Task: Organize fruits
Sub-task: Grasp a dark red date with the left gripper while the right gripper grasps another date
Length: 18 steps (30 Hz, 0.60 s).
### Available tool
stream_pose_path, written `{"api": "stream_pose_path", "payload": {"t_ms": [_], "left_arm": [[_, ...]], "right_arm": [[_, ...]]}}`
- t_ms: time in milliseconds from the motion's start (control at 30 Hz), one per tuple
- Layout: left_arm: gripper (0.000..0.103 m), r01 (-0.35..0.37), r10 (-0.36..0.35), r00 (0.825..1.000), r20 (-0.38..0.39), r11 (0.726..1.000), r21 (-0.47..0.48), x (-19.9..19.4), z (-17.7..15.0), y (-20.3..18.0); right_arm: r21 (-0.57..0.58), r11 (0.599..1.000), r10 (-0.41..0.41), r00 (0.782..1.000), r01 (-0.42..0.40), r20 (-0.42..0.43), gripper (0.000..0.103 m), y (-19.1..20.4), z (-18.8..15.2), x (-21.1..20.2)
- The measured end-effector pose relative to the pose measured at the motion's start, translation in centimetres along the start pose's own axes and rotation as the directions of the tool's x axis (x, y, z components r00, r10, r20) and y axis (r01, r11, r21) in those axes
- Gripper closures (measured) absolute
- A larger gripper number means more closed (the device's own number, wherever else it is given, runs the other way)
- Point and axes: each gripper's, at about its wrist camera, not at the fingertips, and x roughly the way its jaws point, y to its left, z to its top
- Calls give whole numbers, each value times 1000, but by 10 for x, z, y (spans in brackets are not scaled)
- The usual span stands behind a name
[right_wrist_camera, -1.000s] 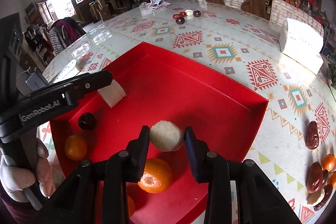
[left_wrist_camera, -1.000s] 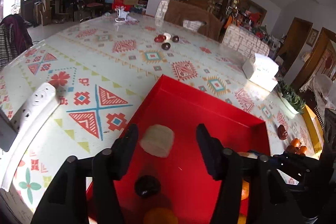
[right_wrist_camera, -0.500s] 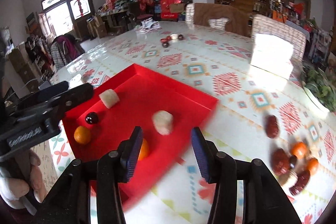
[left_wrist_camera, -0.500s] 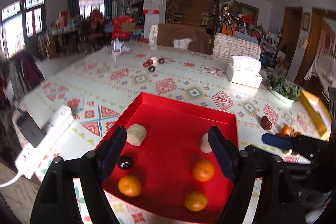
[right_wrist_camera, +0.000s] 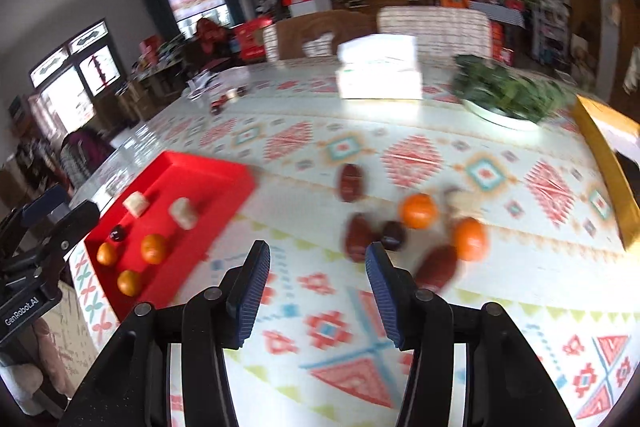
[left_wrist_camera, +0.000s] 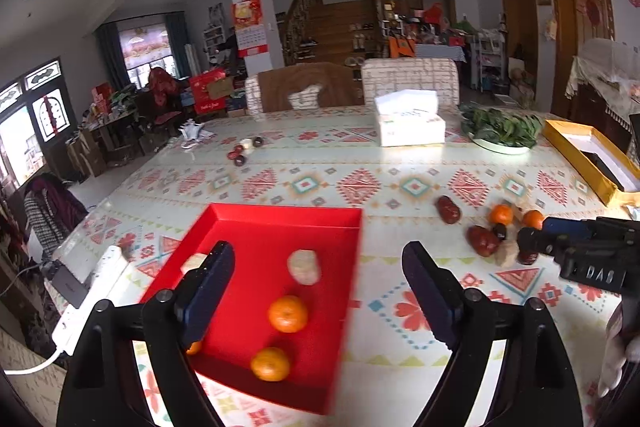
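Right tool (right_wrist_camera: 316, 277) gapes empty above the patterned counter (right_wrist_camera: 440, 155) near loose oranges (right_wrist_camera: 418, 211); left tool (left_wrist_camera: 318, 279), wide open and empty, hangs over the shallow red tray (left_wrist_camera: 320, 227) holding three oranges

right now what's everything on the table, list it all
tray: 1, red, near left
oranges: 3 in tray; 2 loose at right
pale chunks: 2, beige, in tray
dark fruit: 1, in tray
dates: several, dark red, right cluster
tissue box: 1, white, far side
greens: 1 plate, far right
yellow box: 1, right edge
power strip: 1, white, left edge
left gripper: open, empty
right gripper: open, empty
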Motion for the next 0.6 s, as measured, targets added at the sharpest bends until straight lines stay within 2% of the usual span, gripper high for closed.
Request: {"api": "stream_pose_path", "payload": {"t_ms": [200,300,400,600], "left_arm": [[18,103,-105,993,-54,994,-34,13,-4,-14],[17,170,-174,980,-93,984,-49,27,-10,-24],[17,239,-247,960,-133,968,-74,43,-13,-34],[17,316,-340,921,-189,938,-144,74,-13,-46]], "right_arm": [[111,992,-57,998,55,9,48,-65,-5,-15],[152,986,-74,997,74,-10,48,-92,-6,-10],[166,985,-47,998,53,-40,48,-99,-7,0],[145,988,-32,994,48,-108,48,-83,-6,38]]}}
